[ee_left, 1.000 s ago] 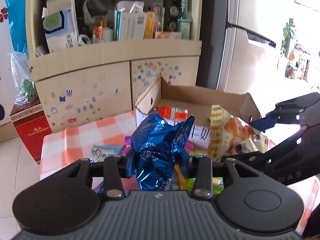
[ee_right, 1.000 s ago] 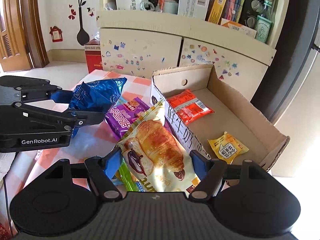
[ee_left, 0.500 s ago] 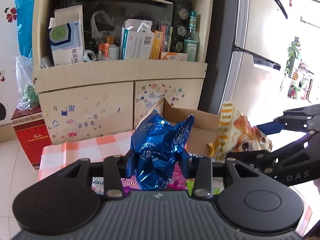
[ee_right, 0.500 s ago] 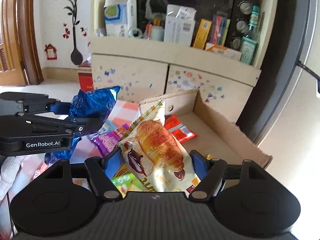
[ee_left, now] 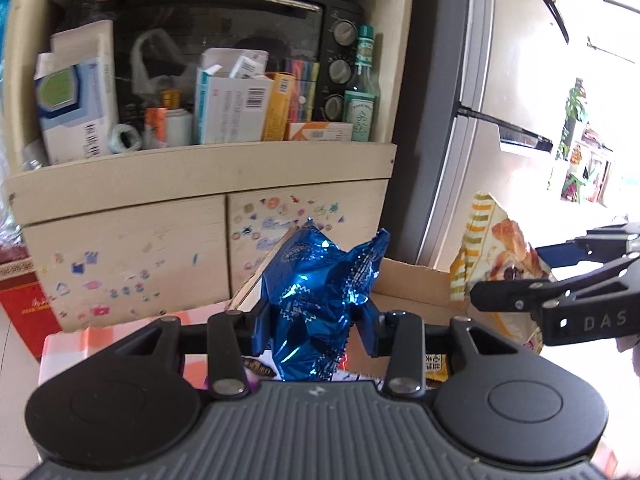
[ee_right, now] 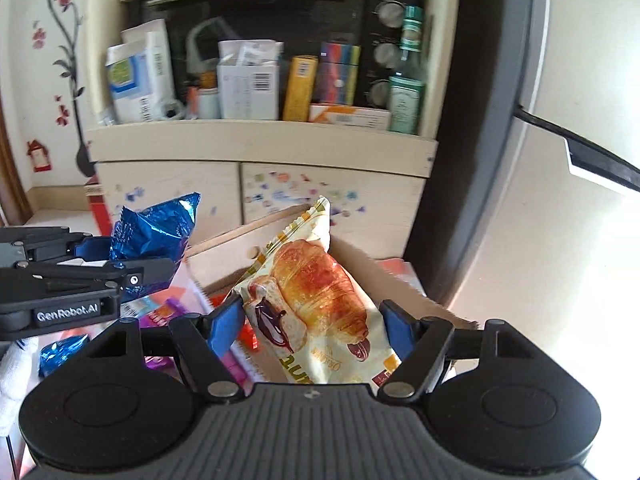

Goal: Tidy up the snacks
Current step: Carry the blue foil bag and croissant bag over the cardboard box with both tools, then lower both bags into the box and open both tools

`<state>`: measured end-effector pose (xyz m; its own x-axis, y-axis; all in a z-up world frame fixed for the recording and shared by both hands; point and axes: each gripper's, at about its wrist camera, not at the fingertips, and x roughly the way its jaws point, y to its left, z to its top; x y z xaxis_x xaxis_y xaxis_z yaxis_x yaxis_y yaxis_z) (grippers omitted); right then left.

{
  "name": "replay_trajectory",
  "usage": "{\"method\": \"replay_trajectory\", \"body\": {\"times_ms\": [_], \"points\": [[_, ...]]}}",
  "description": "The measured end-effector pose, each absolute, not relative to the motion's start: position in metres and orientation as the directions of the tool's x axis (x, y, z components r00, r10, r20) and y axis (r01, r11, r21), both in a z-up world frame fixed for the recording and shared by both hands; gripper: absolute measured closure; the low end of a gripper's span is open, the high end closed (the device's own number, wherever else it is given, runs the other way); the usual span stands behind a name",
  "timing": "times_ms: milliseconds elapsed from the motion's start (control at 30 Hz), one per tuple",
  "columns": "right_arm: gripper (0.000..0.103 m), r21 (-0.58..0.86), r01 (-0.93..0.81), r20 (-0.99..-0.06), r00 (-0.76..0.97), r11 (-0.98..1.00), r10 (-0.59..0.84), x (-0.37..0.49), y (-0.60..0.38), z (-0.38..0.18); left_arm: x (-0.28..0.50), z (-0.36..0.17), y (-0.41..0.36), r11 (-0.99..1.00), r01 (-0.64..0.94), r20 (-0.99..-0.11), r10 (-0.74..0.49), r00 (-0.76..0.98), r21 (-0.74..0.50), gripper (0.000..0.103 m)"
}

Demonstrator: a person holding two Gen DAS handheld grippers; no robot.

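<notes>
My left gripper [ee_left: 316, 324] is shut on a crinkled blue foil snack bag [ee_left: 320, 292] and holds it in the air near the cardboard box [ee_left: 412, 276]. It also shows in the right wrist view [ee_right: 152, 236]. My right gripper [ee_right: 314, 326] is shut on a croissant packet [ee_right: 316, 300], cream with a croissant picture, raised over the open cardboard box [ee_right: 224, 248]. The packet also shows at the right of the left wrist view [ee_left: 496, 252]. A red snack [ee_right: 394, 266] lies inside the box.
A cream cabinet [ee_left: 200, 184] with stickered doors stands behind, its shelf packed with boxes, a bottle and a black oven [ee_left: 224, 40]. A checked tablecloth [ee_left: 100, 336] carries a purple snack [ee_right: 164, 316] and other packets. A grey fridge [ee_right: 520, 160] is at the right.
Both grippers have lifted their bags upward and tilted up; the table and the box floor have dropped low in view. The grips are unchanged.
</notes>
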<state>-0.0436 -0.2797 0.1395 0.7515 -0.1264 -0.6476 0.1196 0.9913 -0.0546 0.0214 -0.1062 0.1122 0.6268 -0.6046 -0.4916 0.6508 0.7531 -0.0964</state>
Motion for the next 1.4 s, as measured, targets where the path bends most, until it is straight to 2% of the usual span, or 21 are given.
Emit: {"method": "replay_trajectory", "body": {"times_ms": [433, 533, 600, 667, 700, 867, 1233, 1400], "points": [[0.024, -0.024, 0.292, -0.698, 0.68, 0.956, -0.225, -0.023, -0.314, 0.123, 0.063, 0.087, -0.165, 0.714, 0.686, -0.532, -0.639, 0.555, -0.141, 0.061], [0.022, -0.024, 0.309, -0.697, 0.677, 0.951, -0.238, -0.021, -0.316, 0.12, 0.069, 0.081, -0.175, 0.704, 0.694, -0.537, -0.648, 0.54, -0.151, 0.057], [0.019, -0.047, 0.322, -0.693, 0.671, 0.946, -0.263, -0.019, -0.316, 0.118, 0.069, 0.077, -0.178, 0.712, 0.688, -0.536, -0.638, 0.553, -0.137, 0.034], [0.014, -0.044, 0.327, -0.692, 0.672, 0.944, -0.265, -0.019, -0.316, 0.119, 0.066, 0.077, -0.177, 0.724, 0.676, -0.53, -0.631, 0.566, -0.14, 0.019], [0.011, -0.033, 0.328, -0.689, 0.677, 0.944, -0.26, -0.02, -0.316, 0.12, 0.067, 0.079, -0.176, 0.723, 0.674, -0.531, -0.635, 0.561, -0.151, 0.016], [0.01, -0.007, 0.295, -0.683, 0.697, 0.955, -0.22, -0.021, -0.313, 0.123, 0.065, 0.094, -0.167, 0.728, 0.672, -0.548, -0.621, 0.56, -0.138, 0.011], [0.008, 0.011, 0.163, -0.723, 0.683, 0.987, -0.104, -0.022, -0.289, 0.115, 0.055, 0.096, -0.125, 0.764, 0.642, -0.622, -0.534, 0.573, -0.065, 0.01], [0.007, 0.028, 0.131, -0.747, 0.661, 0.991, -0.067, -0.024, -0.279, 0.107, 0.054, 0.098, -0.097, 0.789, 0.61, -0.631, -0.51, 0.585, -0.073, 0.01]]}}
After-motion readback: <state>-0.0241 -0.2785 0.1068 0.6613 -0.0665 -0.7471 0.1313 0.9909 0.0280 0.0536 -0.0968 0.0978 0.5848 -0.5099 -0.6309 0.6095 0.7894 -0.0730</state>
